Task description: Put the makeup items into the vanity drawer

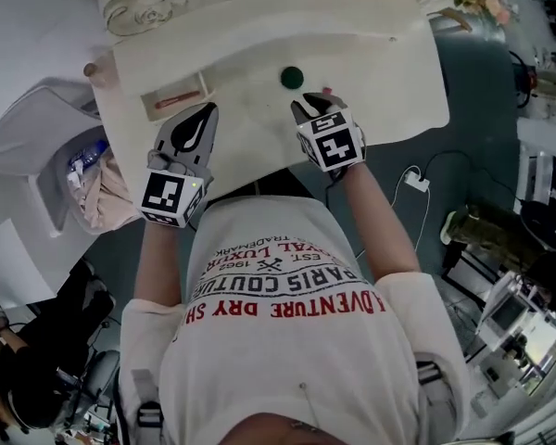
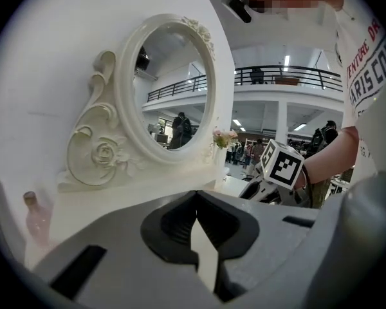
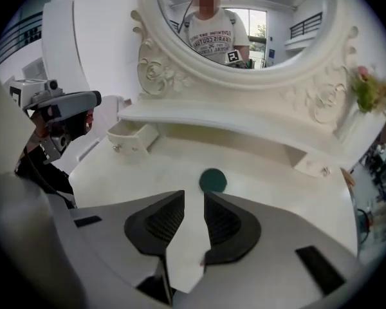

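- The left tool (image 1: 204,116) hovers over the front edge of the desk (image 1: 389,63), its jaws pressed together with nothing between them.
- The right tool (image 1: 309,109) is level with it, jaws spread a little, with only bare desk in the gap.
- A round dark-green makeup item (image 1: 292,77) lies on the desk just beyond the right tool.
- At the back left, the small drawer (image 3: 132,140) stands open with a reddish stick-like item (image 1: 178,101) inside.
- The oval mirror (image 3: 244,18) rises behind.
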A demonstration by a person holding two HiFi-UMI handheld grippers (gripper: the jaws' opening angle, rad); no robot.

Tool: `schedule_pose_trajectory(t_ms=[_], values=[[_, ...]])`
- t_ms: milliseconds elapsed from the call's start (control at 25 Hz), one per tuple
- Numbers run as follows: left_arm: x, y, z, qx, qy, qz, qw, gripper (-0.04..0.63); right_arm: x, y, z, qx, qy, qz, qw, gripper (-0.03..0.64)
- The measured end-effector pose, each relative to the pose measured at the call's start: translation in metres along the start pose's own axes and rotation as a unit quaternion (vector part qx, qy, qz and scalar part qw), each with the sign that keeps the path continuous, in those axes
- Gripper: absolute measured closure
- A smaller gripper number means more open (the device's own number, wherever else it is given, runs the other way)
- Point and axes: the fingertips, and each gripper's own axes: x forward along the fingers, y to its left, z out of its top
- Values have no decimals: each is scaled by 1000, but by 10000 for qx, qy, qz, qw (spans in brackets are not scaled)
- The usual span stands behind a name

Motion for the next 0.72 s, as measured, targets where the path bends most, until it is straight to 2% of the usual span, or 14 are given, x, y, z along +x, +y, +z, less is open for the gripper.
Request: schedule_pose_trajectory(t_ms=[160,320,720], values=[[33,-30,-3,251,174,-419,9987,588,-7,-26,-49,453,135,-147,9988,523],[56,-51,-8,419,346,-673,9962,588,-4,-40,-77,786,170,-193,9966,511],[76,-67,-29,142,565,-615,9964,588,30,-63,-97,1286,335,-252,9908,508]])
